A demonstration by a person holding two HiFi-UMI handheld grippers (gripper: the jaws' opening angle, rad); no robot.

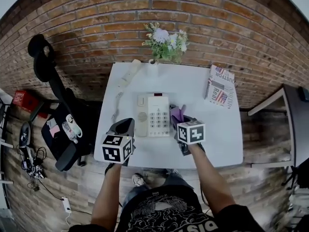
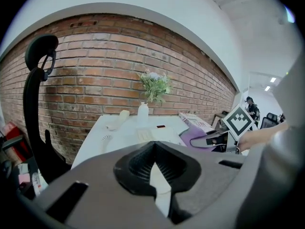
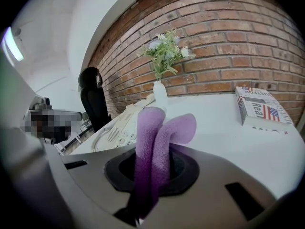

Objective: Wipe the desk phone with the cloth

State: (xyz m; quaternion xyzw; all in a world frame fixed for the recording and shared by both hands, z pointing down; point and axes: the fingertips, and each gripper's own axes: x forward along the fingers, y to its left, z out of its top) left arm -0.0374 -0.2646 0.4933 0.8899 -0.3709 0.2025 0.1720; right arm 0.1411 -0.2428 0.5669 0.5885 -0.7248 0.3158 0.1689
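I'm looking into an office. A desk phone [image 1: 153, 115] sits on a white surface [image 1: 222, 144] pushed up against a bare brick wall [image 1: 145, 23]. A black swivel office chair [image 1: 58, 105] stands just beside it, and a power strip [image 1: 66, 205] lies on the floor. In the left gripper view I see ceiling strip lights [image 2: 272, 80] and a person [image 2: 250, 105] among more chairs far back.

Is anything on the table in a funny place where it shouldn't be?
Yes. The handset is off the desk phone. It lies near the far left corner of the table, beside the vase, and its curly cord trails back toward the phone. It would normally rest on the phone's left side.
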